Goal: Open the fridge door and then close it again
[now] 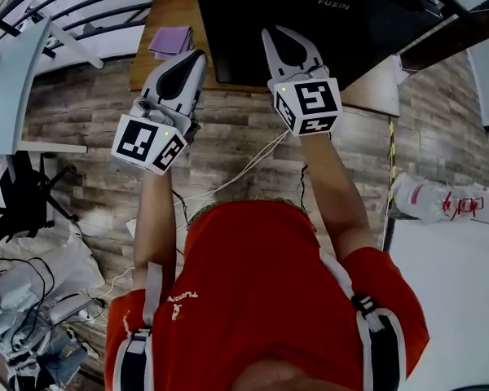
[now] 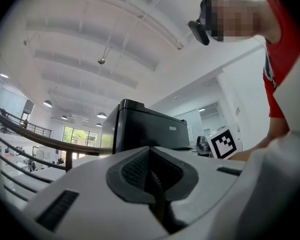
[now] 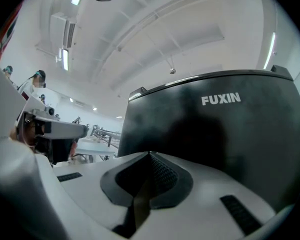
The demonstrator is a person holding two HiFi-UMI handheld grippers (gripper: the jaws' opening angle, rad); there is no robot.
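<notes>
A black fridge point(image 1: 310, 19) marked FUXIN stands on a wooden table point(image 1: 167, 23) straight ahead, its door closed. My left gripper point(image 1: 199, 54) is shut and empty, its tip at the table's edge just left of the fridge. My right gripper point(image 1: 268, 32) is also shut and empty, and its tip is over the fridge's front. In the right gripper view the fridge front point(image 3: 215, 129) fills the frame close behind the shut right gripper point(image 3: 150, 154). In the left gripper view the fridge point(image 2: 140, 129) stands beyond the shut left gripper point(image 2: 150, 148), with the right gripper's marker cube point(image 2: 222, 144) to its right.
A purple cloth point(image 1: 171, 41) lies on the wooden table left of the fridge. White railings point(image 1: 81, 15) run at the far left. A black chair point(image 1: 24, 202) and cables point(image 1: 33, 316) are on the floor at left. A white bag point(image 1: 440, 200) lies at right.
</notes>
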